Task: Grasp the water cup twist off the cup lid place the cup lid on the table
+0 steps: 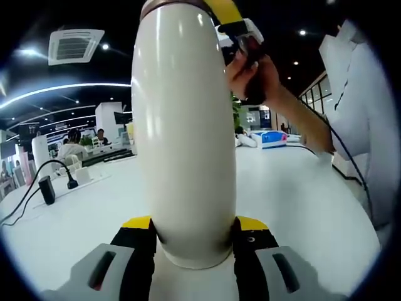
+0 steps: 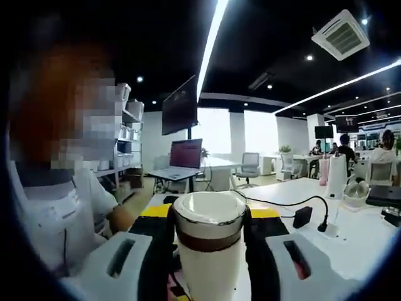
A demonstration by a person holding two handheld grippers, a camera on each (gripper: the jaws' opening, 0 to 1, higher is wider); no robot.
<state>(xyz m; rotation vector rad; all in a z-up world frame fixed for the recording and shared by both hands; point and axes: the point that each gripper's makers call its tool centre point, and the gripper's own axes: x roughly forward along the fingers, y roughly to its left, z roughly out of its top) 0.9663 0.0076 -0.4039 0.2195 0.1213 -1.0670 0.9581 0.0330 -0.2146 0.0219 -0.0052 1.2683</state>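
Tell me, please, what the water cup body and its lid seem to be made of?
The water cup body looks like glossy cream-coated metal or plastic: ceiling lights streak along its smooth side. The cup lid has the same cream gloss on top, with a bright, mirror-like rim that suggests polished metal, above a dark brown band of unclear material.

Both grippers look the same: the left gripper point(image 1: 194, 241) has grey bodies with dark slots, black jaws and yellow tips. Right gripper point(image 2: 210, 219) matches, with grey housings, slots, black jaws and yellow at the tips. The person point(image 2: 59, 216) wears a white shirt, with a thin dark cable point(image 1: 351, 166) running down it.
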